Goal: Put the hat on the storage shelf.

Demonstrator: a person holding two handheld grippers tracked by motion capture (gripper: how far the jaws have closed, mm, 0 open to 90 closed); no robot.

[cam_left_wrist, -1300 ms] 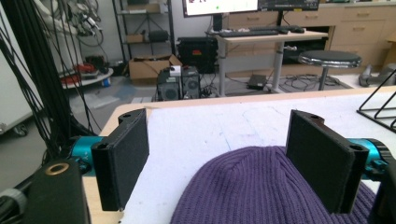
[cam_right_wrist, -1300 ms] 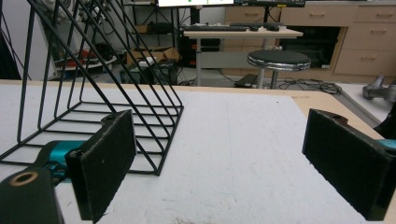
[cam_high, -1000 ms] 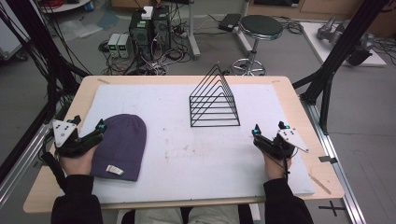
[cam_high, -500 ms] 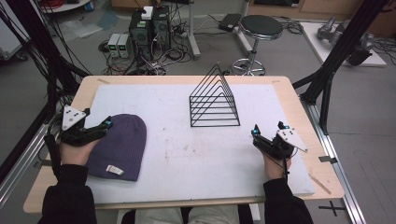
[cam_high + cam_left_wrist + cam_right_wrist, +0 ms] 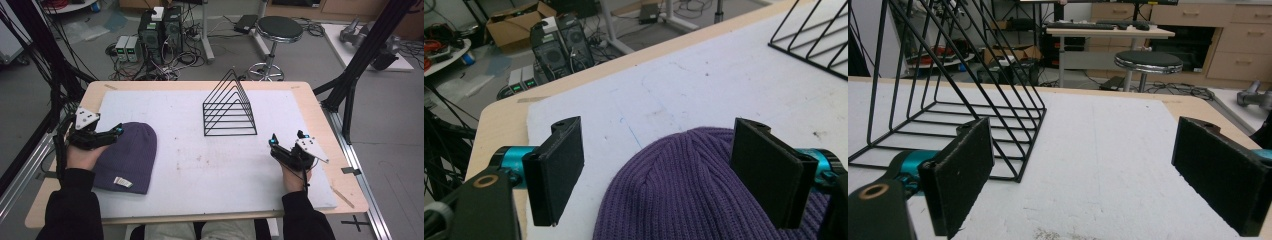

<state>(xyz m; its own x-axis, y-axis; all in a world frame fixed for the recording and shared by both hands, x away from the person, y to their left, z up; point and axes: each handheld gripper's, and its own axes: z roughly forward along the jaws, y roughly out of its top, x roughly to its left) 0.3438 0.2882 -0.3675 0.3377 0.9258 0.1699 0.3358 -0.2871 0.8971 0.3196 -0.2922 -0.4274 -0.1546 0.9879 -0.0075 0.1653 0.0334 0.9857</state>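
Observation:
A purple knit beanie (image 5: 129, 159) lies flat on the left of the white mat (image 5: 200, 165), with a small label near its brim. My left gripper (image 5: 116, 132) hovers at the beanie's far left edge, open. In the left gripper view the beanie (image 5: 684, 195) sits low between the two wide-apart jaws of the left gripper (image 5: 659, 127), and neither touches it. A black wire rack (image 5: 229, 107) with triangular dividers stands at the mat's far middle. My right gripper (image 5: 274, 145) rests open at the right. In its own view, the right gripper (image 5: 1087, 127) holds nothing and the rack (image 5: 948, 90) is ahead on the left.
The mat covers most of a wooden table (image 5: 320, 115). Beyond the far edge are computer towers (image 5: 160, 30), cables and a round stool (image 5: 279, 30). Black frame posts (image 5: 360, 65) rise at both sides of the table.
My left gripper has moved away from the person and slightly right, from beside the beanie to over its far left edge. The right gripper has stayed put.

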